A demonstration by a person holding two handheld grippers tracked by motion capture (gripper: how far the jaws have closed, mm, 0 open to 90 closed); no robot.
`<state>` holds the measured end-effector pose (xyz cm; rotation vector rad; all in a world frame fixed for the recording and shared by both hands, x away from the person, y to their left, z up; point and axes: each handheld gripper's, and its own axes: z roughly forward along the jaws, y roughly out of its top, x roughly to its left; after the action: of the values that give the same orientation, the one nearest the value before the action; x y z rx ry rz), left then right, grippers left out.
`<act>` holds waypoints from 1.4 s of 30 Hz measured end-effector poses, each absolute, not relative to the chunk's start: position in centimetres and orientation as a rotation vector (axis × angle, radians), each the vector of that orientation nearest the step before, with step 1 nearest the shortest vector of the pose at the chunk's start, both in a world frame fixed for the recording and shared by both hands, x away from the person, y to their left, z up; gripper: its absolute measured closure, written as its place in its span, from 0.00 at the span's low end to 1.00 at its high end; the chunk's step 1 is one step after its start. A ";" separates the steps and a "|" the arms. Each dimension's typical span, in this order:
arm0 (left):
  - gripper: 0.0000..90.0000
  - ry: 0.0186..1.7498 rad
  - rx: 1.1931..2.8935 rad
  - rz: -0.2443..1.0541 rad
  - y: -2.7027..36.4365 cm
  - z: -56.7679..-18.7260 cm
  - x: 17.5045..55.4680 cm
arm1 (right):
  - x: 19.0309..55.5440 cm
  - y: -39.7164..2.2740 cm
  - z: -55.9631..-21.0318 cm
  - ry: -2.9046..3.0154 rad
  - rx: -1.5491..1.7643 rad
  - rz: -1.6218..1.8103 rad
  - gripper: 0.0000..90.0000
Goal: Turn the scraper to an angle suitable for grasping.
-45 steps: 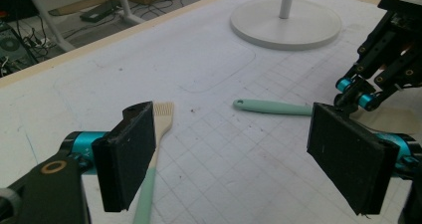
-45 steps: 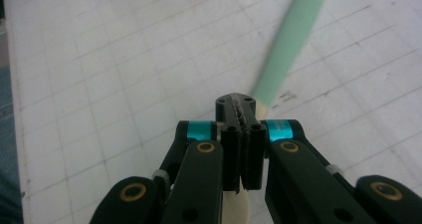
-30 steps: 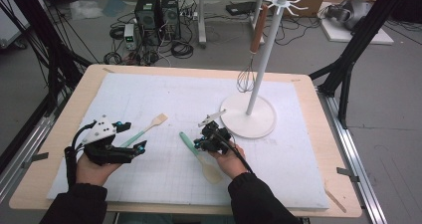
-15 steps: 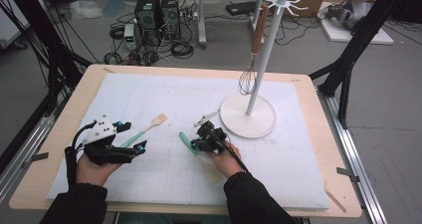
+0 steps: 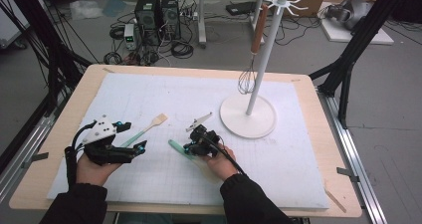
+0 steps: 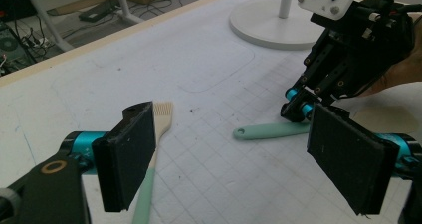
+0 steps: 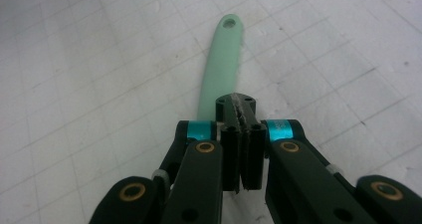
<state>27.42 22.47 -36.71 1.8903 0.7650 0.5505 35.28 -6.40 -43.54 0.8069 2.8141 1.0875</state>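
White mat (image 5: 164, 92) bare across far left and middle: open passage. Utensil stand (image 5: 248, 116) blocks far right, round base on mat, pole upright; whisk (image 5: 247, 79) hangs beside pole. Brush (image 5: 147, 128) lies flat just ahead of left gripper (image 5: 133, 137). Mint spatula (image 5: 177, 147) lies flat between both grippers. Near right mat stretch free.
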 end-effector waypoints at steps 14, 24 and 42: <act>0.22 0.765 1.891 0.547 22.4 -36.7 27.4 | 34.2 -5.3 -43.5 2.877 0.740 1.092 0.99; 0.22 0.764 1.888 0.548 22.4 -36.7 27.4 | 33.7 -6.6 -42.5 2.846 0.724 1.100 0.89; 0.22 0.762 1.892 0.546 22.3 -36.8 27.4 | 31.5 -7.1 -43.0 2.849 0.705 1.047 0.79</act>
<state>27.39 22.29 -36.77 1.8921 0.7622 0.5461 31.52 -7.15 -42.99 0.7054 2.8486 1.0469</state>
